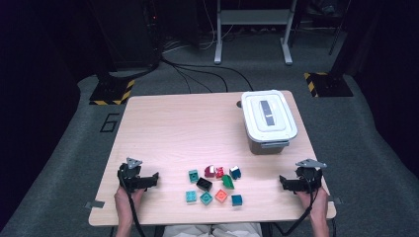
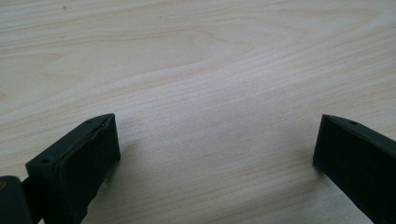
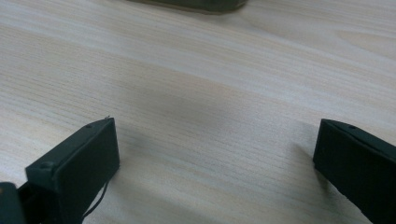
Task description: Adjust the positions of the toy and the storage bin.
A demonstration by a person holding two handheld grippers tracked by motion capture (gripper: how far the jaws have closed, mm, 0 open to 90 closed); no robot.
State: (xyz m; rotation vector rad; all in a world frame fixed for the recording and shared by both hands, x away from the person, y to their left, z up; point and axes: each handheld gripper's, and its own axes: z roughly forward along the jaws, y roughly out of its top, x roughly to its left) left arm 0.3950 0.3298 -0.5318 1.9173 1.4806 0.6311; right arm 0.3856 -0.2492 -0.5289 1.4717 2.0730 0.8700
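there, blocks (image 1: 213, 185) between both open tongs

We see the table (image 1: 173, 123) brightly lit against a dark room (soft shadows, close views slightly blurred).

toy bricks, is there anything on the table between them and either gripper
Nothing visible. In the high view the toy bricks lie in a cluster between the left gripper and the right gripper, with bare wood table on both sides. Both grippers' jaws stand open with only tabletop between them. The lidded box sits farther back, off both paths.
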